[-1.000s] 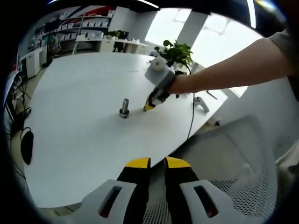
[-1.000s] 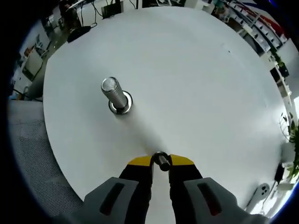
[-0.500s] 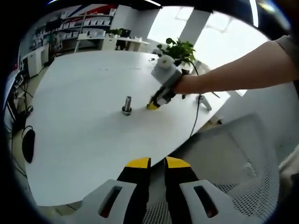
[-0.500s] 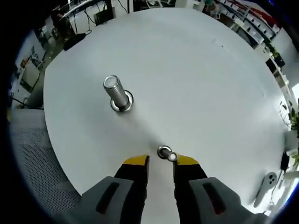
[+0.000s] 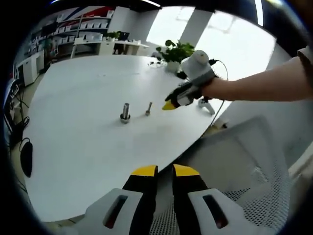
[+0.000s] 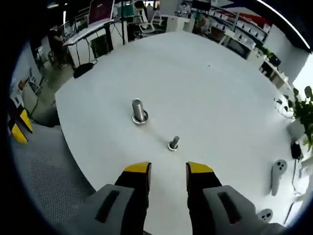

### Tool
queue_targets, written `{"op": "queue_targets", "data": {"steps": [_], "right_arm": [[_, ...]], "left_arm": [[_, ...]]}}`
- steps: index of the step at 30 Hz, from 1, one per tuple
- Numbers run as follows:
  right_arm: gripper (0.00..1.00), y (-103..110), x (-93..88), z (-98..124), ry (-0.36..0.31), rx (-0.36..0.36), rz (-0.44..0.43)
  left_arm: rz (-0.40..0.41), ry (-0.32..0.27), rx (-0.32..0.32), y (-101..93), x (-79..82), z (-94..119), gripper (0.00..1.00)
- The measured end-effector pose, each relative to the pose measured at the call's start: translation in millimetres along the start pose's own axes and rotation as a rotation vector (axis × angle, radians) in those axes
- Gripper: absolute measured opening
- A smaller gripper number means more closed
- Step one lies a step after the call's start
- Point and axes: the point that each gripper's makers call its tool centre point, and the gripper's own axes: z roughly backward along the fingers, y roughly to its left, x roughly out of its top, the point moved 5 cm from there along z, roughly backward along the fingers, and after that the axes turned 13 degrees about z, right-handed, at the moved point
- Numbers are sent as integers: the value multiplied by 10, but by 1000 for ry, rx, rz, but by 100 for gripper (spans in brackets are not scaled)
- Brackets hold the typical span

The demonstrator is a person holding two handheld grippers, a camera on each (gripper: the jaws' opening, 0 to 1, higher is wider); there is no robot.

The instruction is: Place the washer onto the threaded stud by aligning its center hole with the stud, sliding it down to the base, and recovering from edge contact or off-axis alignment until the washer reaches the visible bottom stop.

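Washer (image 6: 172, 146) is seen at the small threaded stud's (image 6: 174, 141) base; right gripper (image 6: 167, 169) is held wide, left gripper (image 5: 164, 171) narrow.

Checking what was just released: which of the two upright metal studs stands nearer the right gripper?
The smaller stud, just ahead of the open right gripper; the larger stud stands farther off.

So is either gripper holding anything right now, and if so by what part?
Nothing is held. The right gripper is open and empty, above the small stud standing free on the table. The left gripper is nearly closed with nothing between its jaws.
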Motion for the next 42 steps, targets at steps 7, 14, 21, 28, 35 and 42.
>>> {"op": "queue_targets", "data": {"steps": [7, 14, 21, 28, 35, 42], "right_arm": [[35, 90, -34, 504, -183, 54, -47], [39, 153, -199, 990, -265, 31, -88], [38, 306, -284, 1224, -364, 19, -37], [39, 360, -352, 1410, -454, 65, -149], [39, 397, -560, 1361, -472, 75, -223], [39, 500, -534, 1312, -457, 122, -117]], "left_arm": [[27, -56, 8, 16, 62, 38, 9], [75, -146, 45, 82, 160, 104, 11], [110, -178, 111, 172, 190, 138, 14], [93, -238, 143, 184, 269, 209, 14], [99, -305, 193, 229, 318, 288, 14], [63, -274, 185, 170, 313, 246, 14]]}}
